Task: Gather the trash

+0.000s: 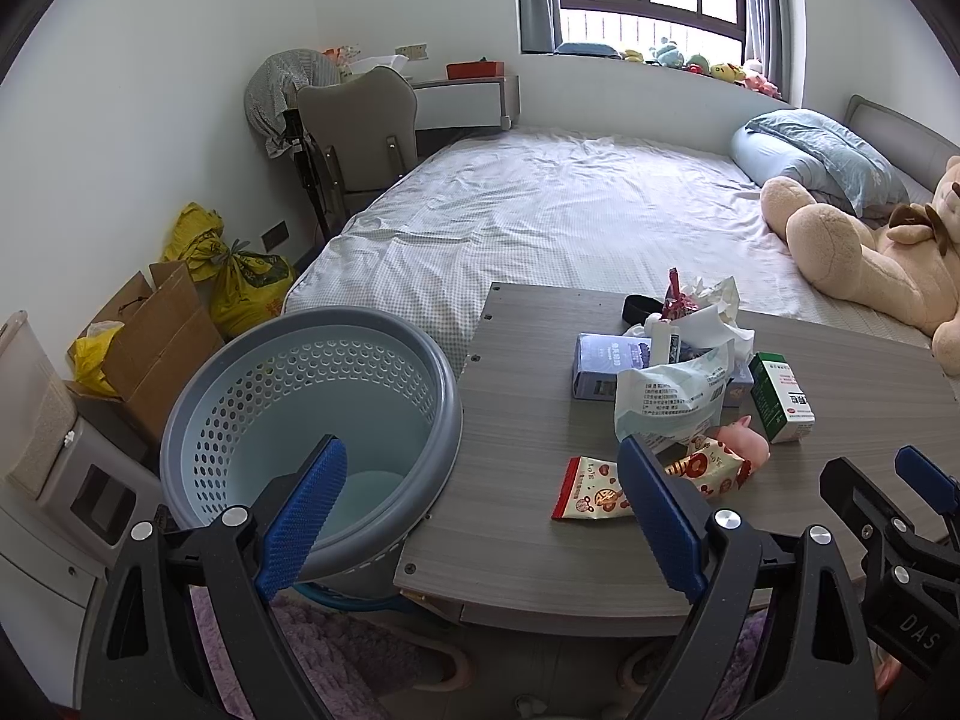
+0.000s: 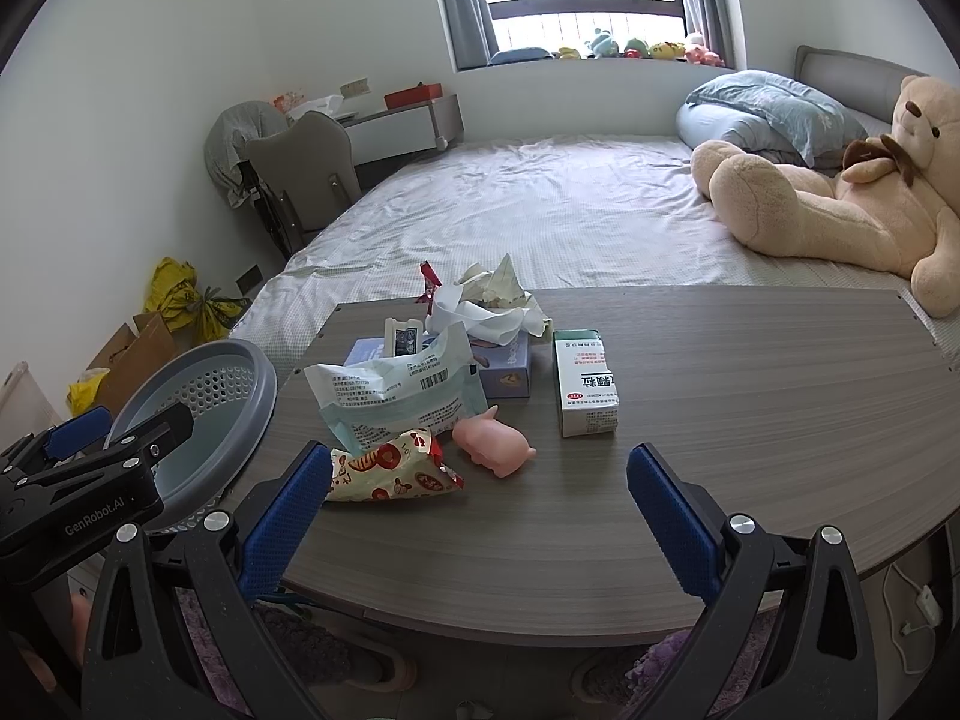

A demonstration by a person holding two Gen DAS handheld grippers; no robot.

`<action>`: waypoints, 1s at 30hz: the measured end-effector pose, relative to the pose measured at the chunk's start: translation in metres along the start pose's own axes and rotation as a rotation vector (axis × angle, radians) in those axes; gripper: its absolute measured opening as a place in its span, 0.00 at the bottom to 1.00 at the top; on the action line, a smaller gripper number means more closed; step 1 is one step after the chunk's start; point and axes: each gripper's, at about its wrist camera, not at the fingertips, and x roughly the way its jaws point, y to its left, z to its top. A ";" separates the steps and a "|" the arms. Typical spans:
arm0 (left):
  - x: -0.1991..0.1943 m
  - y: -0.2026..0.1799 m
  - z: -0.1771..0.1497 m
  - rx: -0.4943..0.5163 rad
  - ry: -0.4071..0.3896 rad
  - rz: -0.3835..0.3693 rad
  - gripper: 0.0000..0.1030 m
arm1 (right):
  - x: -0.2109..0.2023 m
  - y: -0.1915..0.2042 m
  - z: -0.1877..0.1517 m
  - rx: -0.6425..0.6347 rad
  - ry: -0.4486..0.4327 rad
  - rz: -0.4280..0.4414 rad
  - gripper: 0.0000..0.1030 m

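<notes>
"GenRobot.AI" runs along the left gripper (image 2: 84,450); "DAS" marks the right gripper (image 1: 918,480); "LOVE" dots the snack wrapper (image 1: 591,489).

Trash pile (image 2: 444,360) mid-table, basket (image 1: 312,438) empty.

Daylit window (image 2: 576,0) above bed (image 2: 540,210), white walls.

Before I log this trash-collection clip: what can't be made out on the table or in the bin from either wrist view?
- Basket floor: left wrist view, partly covered by the left gripper fingers; right view cut by its rim.
- Items under the white wrapper and crumpled tissue: overlapped in both views.
- Print on the green-white box: too small.
- Black object behind the pile: mostly hidden.
</notes>
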 end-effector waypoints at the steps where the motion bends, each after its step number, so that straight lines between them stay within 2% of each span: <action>1: 0.000 0.000 0.000 0.000 0.000 0.000 0.85 | 0.000 0.000 0.000 0.000 0.000 0.000 0.94; 21: 0.004 0.002 -0.004 0.000 0.006 0.002 0.85 | 0.002 -0.002 -0.003 0.004 0.005 0.002 0.94; 30: 0.021 0.003 -0.011 -0.002 0.052 0.015 0.85 | 0.023 -0.021 -0.010 0.038 0.045 -0.007 0.94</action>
